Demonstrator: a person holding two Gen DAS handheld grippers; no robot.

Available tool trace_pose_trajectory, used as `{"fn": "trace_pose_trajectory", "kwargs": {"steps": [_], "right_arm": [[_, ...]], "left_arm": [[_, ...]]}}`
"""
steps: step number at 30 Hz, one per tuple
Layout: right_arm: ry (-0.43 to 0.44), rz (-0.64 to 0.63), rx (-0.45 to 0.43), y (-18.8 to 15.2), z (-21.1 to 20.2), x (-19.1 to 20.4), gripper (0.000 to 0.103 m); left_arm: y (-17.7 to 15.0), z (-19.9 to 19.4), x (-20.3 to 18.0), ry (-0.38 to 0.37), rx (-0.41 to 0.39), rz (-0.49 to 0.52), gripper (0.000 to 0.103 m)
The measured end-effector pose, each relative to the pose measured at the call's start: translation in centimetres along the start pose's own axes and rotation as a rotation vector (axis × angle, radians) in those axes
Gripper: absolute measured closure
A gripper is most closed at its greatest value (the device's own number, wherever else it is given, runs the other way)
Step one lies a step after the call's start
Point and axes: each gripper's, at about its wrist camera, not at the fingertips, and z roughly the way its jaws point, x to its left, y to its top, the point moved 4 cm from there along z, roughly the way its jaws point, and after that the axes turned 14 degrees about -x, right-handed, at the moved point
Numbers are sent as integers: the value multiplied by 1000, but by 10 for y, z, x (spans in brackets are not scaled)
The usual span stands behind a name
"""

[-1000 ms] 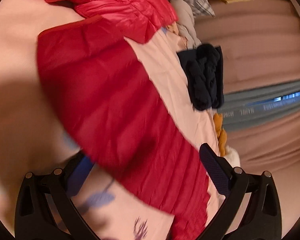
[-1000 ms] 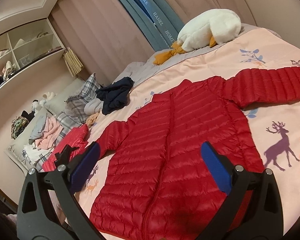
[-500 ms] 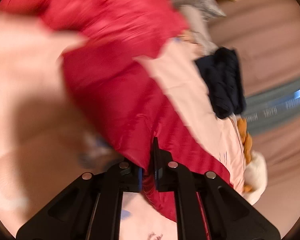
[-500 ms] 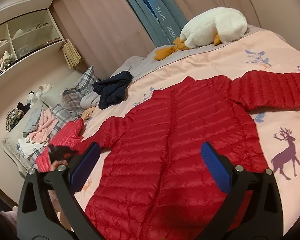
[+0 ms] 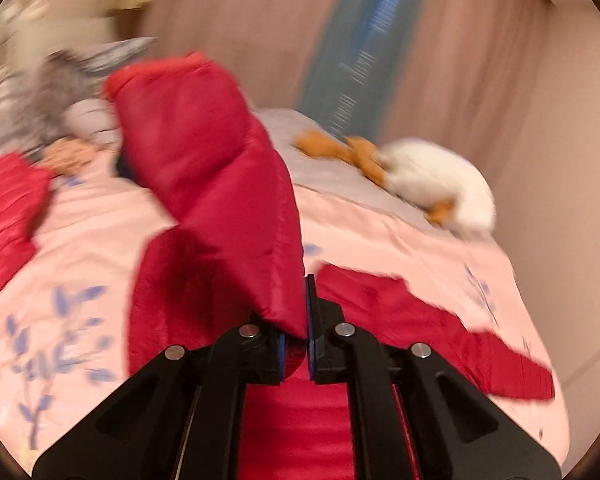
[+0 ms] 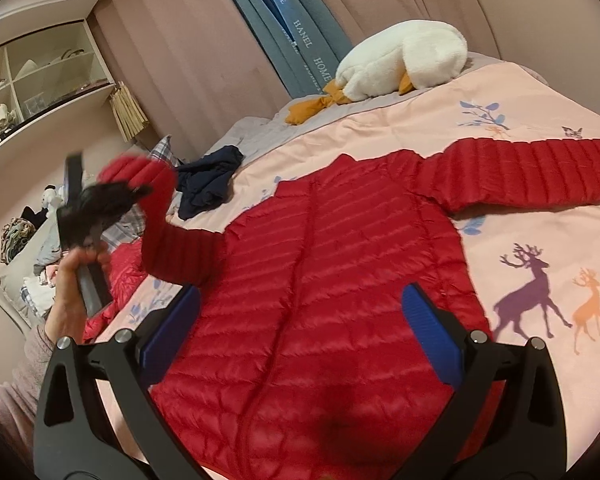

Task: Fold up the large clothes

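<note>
A red quilted jacket (image 6: 340, 260) lies front up on the pink bedspread (image 6: 540, 248). One sleeve (image 6: 540, 172) stretches flat to the right. The other sleeve (image 5: 212, 184) is lifted off the bed, and my left gripper (image 5: 305, 320) is shut on its edge. In the right wrist view that gripper (image 6: 100, 200) shows blurred at the left, held up by a person's hand (image 6: 72, 280), with the raised sleeve (image 6: 160, 216) bent upward. My right gripper (image 6: 299, 294) hangs open above the jacket's lower half, with nothing between its fingers.
A white plush goose (image 6: 400, 64) lies at the head of the bed. A dark navy garment (image 6: 208, 176) sits beyond the jacket's shoulder, and another red garment (image 5: 8, 216) lies at the left edge. Piled clothes (image 6: 28, 240) and shelves (image 6: 40, 76) stand at the left wall.
My left gripper went from open over the sleeve to shut on it, then rose and rolled, lifting the sleeve off the bed. The right gripper stayed nearly still.
</note>
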Motion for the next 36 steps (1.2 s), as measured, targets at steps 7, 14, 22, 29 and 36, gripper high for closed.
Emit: {"fn": "trace_pose_trajectory", "kwargs": {"steps": [7,14,22,29,36], "right_arm": [[-62,24,19,1,-4,-29,2],[-57,78,68,8,13,-52,2],[-41,146,146,27,83,-67,2],[-52,151,214,38,178,-72,2],[-179,100,268,33,258,-77,32]], "left_arm": [[-85,63,-125,-99,203,155,90],[-142,72,-138,-107,298,177,29],[-124,19,-20,-149,257,-84,19],[-143,19,88,-183,308,-516,19],[-144,69,84,-284,324,-677,19]]}}
